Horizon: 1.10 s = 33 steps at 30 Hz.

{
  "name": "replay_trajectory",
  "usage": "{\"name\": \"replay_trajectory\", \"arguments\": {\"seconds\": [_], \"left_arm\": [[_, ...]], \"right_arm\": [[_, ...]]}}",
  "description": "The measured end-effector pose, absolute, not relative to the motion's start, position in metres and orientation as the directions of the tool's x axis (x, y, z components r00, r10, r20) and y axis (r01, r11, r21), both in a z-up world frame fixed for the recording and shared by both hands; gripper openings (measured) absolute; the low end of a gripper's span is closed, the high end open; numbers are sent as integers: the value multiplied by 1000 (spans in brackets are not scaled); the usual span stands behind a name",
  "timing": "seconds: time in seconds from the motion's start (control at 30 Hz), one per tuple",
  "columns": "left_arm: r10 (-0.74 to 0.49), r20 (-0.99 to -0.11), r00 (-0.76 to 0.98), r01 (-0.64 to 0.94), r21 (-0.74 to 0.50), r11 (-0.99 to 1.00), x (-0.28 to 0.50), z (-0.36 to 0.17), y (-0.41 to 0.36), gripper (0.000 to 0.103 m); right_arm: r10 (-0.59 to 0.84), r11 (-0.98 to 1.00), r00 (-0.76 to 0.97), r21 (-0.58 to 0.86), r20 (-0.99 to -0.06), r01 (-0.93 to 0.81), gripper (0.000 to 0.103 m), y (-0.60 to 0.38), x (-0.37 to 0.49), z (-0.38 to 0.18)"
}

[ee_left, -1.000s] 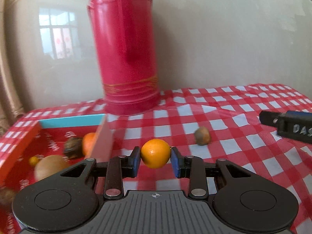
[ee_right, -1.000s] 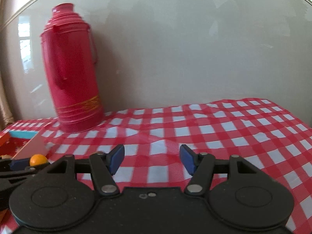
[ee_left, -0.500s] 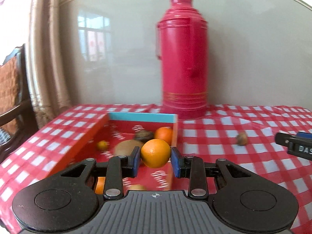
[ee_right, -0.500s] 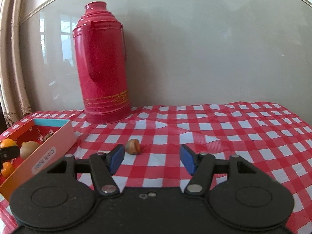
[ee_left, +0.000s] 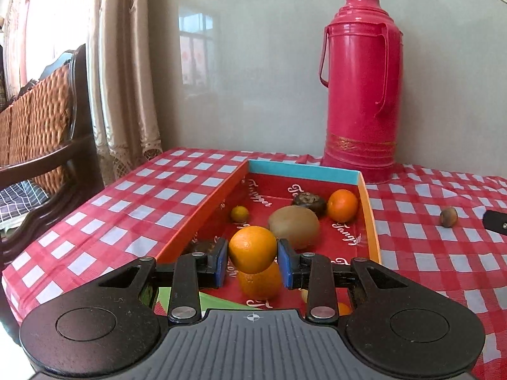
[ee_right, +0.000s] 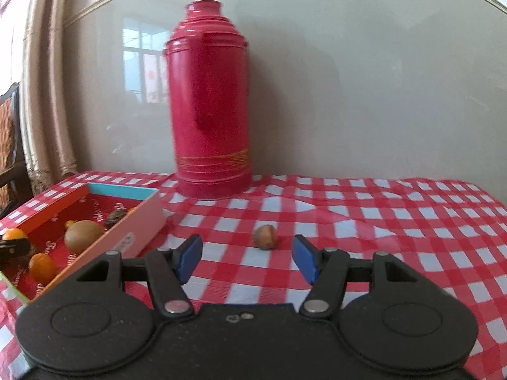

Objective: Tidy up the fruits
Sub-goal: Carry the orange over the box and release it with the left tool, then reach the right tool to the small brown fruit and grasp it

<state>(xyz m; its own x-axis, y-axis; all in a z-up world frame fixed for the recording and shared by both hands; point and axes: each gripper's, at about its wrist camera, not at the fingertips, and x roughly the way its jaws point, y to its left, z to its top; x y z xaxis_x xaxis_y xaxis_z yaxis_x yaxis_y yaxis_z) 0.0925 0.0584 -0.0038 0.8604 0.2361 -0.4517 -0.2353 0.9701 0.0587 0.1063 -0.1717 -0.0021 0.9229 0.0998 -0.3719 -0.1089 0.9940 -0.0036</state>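
My left gripper [ee_left: 253, 253] is shut on an orange [ee_left: 252, 248] and holds it above the near end of the red cardboard box [ee_left: 367, 209]. Inside the box lie a kiwi [ee_left: 293, 227], another orange [ee_left: 342, 205], a small yellow fruit [ee_left: 239, 213], a dark fruit [ee_left: 309, 201] and one more orange [ee_left: 259, 281] right under the held one. A small brown nut-like fruit [ee_right: 265, 237] rests on the checked cloth, ahead of my open right gripper [ee_right: 247, 258], whose blue pads hold nothing. The same small brown fruit [ee_left: 448, 217] sits right of the box in the left wrist view.
A tall red thermos [ee_left: 359, 85] stands at the back against the wall, just behind the box. A wicker-backed chair [ee_left: 41, 133] and curtains stand off the table's left edge. The red-and-white checked tablecloth [ee_right: 396, 221] stretches away to the right.
My left gripper has carried the orange leftward from over the cloth to above the box. The right gripper has swung left too, bringing the small brown fruit and the box into its view.
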Motion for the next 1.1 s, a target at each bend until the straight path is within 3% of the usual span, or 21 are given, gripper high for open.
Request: {"name": "replay_trajectory", "arguments": {"seconds": [0.03,0.1,0.17,0.2,0.33,0.53,1.1], "left_arm": [[234,-456,859,-232,60,971,93,-5,58,34],[230,-462,857,-226,64,972,92,-7,57,48],[246,-445,861,-235,79,969,90,-7,55,80],[261,-429,865,-248,87,965,88,-6,55,83],[263,-413,872,-257,71,964,87,-2,58,85],[291,-386,876,-274,98,957,85,0,65,96],[385,-401,831,-392,69,918,82,-5,124,99]], "right_arm": [[104,993,924,-7,-369,-115,56,-169,106,-2],[110,993,922,-6,-372,-121,56,-167,107,-2],[110,992,921,-9,-375,-122,56,-166,108,-3],[109,993,920,-11,-376,-122,56,-167,109,-4],[97,993,917,-19,-387,-113,56,-169,112,-8],[78,993,911,-47,-405,-106,56,-172,124,-17],[73,989,907,-89,-414,-121,56,-155,147,-20]]}}
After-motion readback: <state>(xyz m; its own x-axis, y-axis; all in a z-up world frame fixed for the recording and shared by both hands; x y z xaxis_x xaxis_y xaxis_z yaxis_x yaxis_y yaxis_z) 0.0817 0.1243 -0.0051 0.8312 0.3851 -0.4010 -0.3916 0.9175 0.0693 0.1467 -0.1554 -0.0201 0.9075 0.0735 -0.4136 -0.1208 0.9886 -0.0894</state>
